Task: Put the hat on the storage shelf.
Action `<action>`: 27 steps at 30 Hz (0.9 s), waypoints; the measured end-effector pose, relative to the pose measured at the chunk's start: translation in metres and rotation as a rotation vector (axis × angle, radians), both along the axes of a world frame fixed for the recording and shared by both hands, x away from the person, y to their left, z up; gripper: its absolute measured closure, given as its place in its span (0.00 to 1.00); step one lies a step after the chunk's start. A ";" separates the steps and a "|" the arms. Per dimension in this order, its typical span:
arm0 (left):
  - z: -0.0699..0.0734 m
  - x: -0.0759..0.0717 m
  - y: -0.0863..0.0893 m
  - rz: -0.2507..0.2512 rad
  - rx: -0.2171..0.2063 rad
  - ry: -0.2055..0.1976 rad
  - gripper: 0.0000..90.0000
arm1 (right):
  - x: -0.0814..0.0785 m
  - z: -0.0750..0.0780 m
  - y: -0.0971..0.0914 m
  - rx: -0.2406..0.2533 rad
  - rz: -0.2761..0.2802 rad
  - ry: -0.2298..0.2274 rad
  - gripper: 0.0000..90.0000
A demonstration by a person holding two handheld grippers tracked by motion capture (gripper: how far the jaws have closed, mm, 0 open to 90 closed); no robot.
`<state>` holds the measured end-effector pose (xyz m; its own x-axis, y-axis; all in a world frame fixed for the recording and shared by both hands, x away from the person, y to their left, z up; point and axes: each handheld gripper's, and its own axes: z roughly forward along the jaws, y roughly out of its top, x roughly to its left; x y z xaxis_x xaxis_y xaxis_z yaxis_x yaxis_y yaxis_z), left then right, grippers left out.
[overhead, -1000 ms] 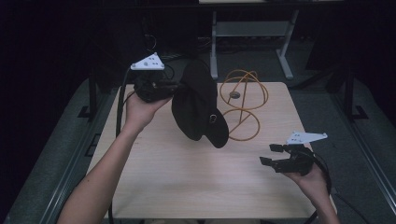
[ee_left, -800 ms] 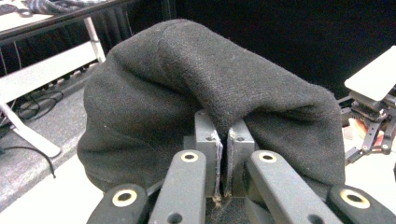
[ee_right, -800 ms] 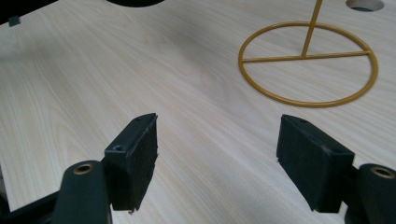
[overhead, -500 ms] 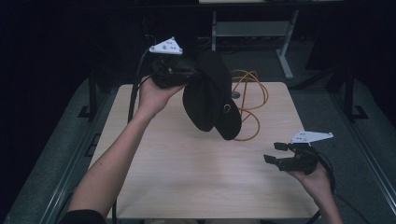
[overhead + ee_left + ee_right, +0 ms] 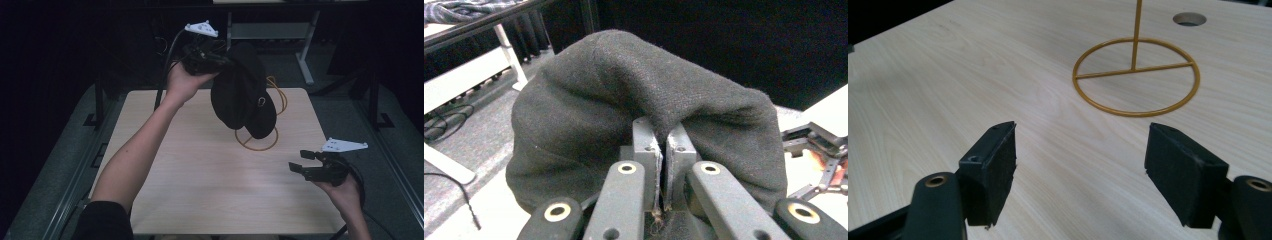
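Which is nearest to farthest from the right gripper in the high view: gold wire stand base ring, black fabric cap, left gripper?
From the right gripper, low at the table's right edge:
1. Gold wire stand base ring, on the tabletop up-left of it.
2. Black fabric cap, hanging above the ring.
3. Left gripper, raised over the far edge, clamping the cap.

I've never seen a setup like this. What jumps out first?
A black cap hangs in the air above the far side of the wooden table, pinched by the left tool. Beneath it stands a golden wire stand with a ring base. The right tool hovers open near the table's right edge.
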<state>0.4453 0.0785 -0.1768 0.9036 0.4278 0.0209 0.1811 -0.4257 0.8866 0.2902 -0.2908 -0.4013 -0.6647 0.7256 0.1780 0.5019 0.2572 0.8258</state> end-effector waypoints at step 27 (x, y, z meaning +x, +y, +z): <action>-0.007 0.052 -0.087 -0.036 0.065 0.104 0.96 | 0.001 -0.009 -0.010 0.010 -0.041 0.001 0.33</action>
